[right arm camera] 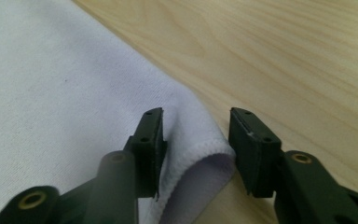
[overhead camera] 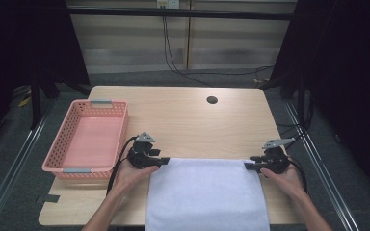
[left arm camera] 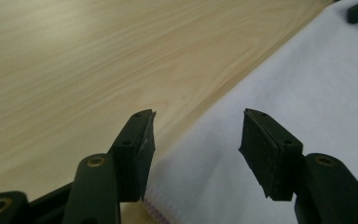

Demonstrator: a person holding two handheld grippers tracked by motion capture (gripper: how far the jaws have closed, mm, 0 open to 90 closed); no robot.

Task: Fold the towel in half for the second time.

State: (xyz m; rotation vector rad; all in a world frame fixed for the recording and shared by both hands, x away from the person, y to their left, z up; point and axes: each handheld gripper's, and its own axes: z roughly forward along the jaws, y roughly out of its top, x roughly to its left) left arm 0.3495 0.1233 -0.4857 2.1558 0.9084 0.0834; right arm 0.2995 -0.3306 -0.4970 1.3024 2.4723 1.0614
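White towel (overhead camera: 207, 195) flat on wooden table (overhead camera: 183, 113), near half, spilling over near edge. Far edge straight, stretched left to right between both grippers.

Left gripper (overhead camera: 164, 161) at far-left corner of towel, held in left hand (overhead camera: 134, 174). In left gripper view: jaws apart, about half spread, hemmed towel edge (left arm camera: 168, 210) lying below and between them, pads clear of fabric. Nothing gripped.

Right gripper (overhead camera: 246, 163) at far-right corner, held in right hand (overhead camera: 282, 177). In right gripper view: jaws moderately apart, folded-up towel corner (right arm camera: 200, 161) standing in the gap. Cloth brushing one pad, just short of the other. Not clamped.

Pink plastic basket (overhead camera: 118, 139) on left side of table, just beside left gripper, well apart from towel. Round cable hole (overhead camera: 212, 100) in far part of tabletop.
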